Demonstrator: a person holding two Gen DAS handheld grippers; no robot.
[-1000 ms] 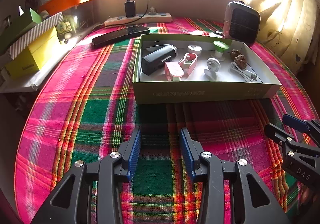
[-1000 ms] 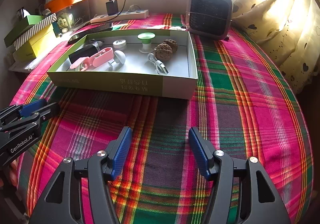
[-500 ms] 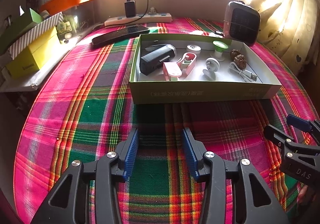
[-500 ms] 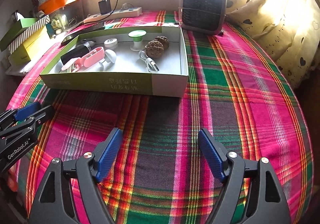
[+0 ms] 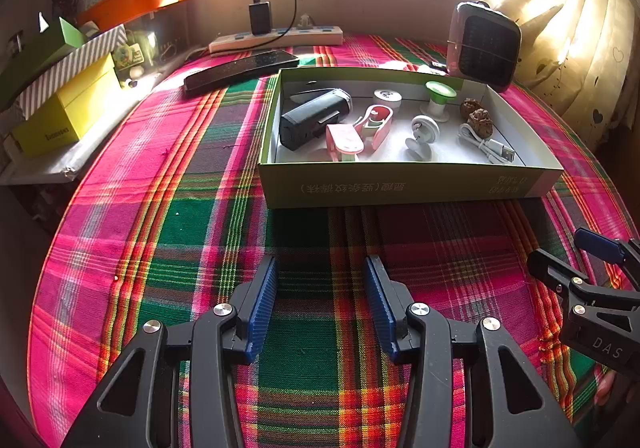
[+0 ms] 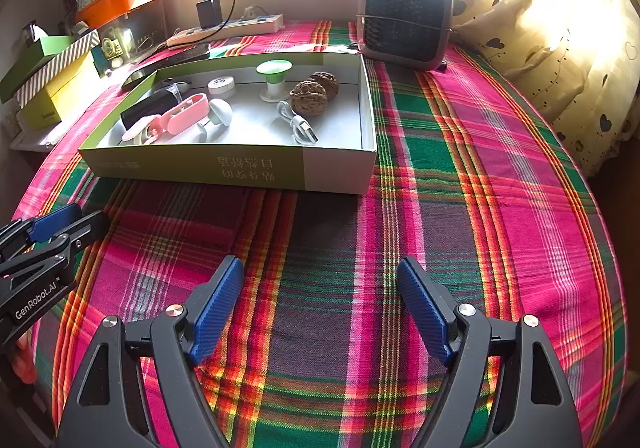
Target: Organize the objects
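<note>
Both tongs, left and right, have just been spread wider with nothing pinched, so the box ahead looks pretty much sorted.

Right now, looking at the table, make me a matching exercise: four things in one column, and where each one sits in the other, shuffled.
Things:
1. walnuts
2. phone
3. fan heater
4. yellow box

Places:
A. on the side shelf, off the plaid cloth
B. inside the green tray
C. on the cloth beside the tray's far left corner
D. on the cloth behind the tray's far right corner

Pairs: 1-B, 2-C, 3-D, 4-A
</note>
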